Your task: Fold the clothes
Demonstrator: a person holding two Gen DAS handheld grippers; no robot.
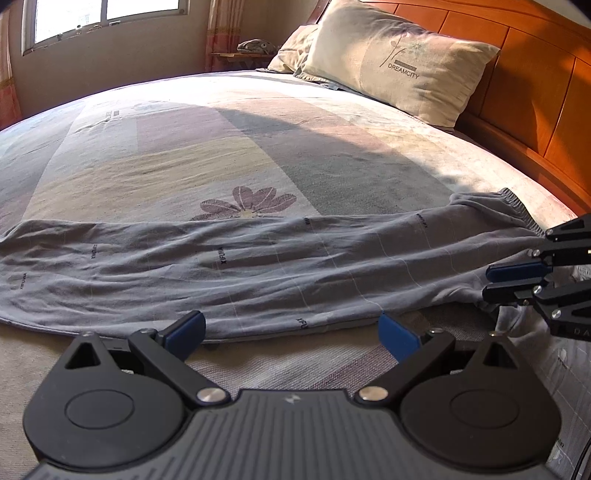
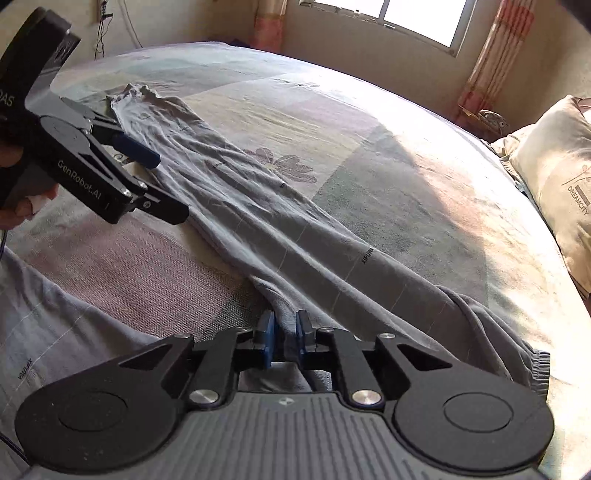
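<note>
Grey trousers with thin white lines lie stretched lengthwise across the patterned bed sheet, their elastic waistband at the right. My left gripper hovers open just short of the trousers' near edge, with nothing between its blue pads. In the right wrist view it shows as the left gripper at upper left, held by a hand. My right gripper is shut on a fold of the trousers near the waist end. The right gripper also enters the left wrist view from the right edge.
Two pillows lean on the orange wooden headboard. A window with curtains and a small bedside stand lie beyond the bed. More grey fabric with the same print hangs by the near bed edge.
</note>
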